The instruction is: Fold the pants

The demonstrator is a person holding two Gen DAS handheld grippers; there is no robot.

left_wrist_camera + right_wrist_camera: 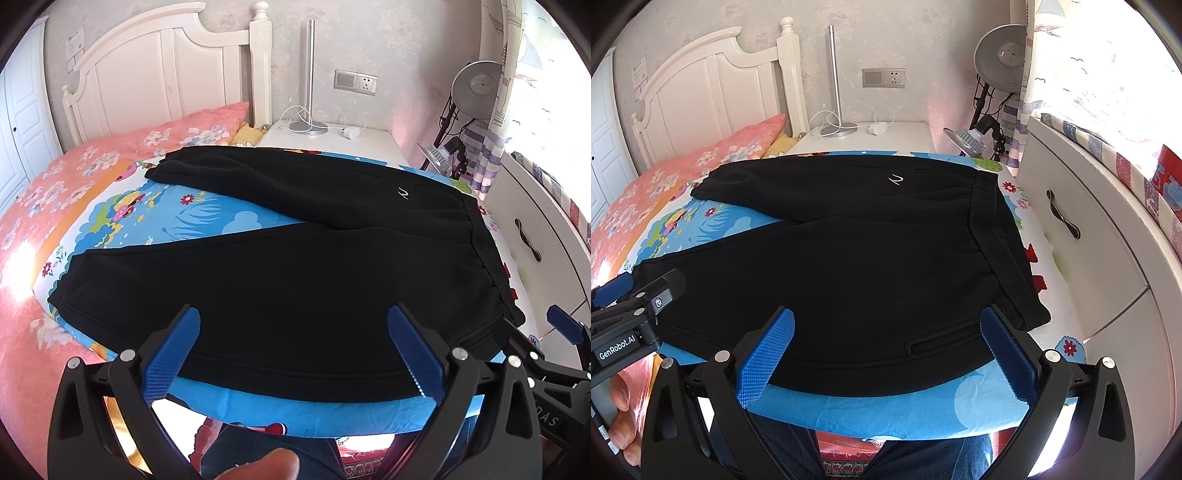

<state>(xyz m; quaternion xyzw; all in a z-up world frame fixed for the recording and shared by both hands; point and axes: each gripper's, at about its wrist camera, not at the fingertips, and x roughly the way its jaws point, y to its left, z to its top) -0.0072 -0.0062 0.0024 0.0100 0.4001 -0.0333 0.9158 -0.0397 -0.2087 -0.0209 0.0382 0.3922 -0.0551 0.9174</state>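
Black pants (295, 280) lie spread flat on a blue cartoon-print sheet (207, 218) on the bed, waistband (997, 236) toward the white drawer cabinet (1082, 236), the two legs splayed apart toward the pink floral quilt (55, 192). A small white logo (896, 180) shows on the far leg near the waist. Left tool (293, 321): blue fingers wide apart, holding nothing, poised over the near leg's lower edge. Right tool (886, 321): fingers likewise wide apart, empty, over the near hip by the pocket slit (945, 345). The two tools sit side by side, close together. A white nightstand (332, 138) carries a lamp base (308, 129) and charger.
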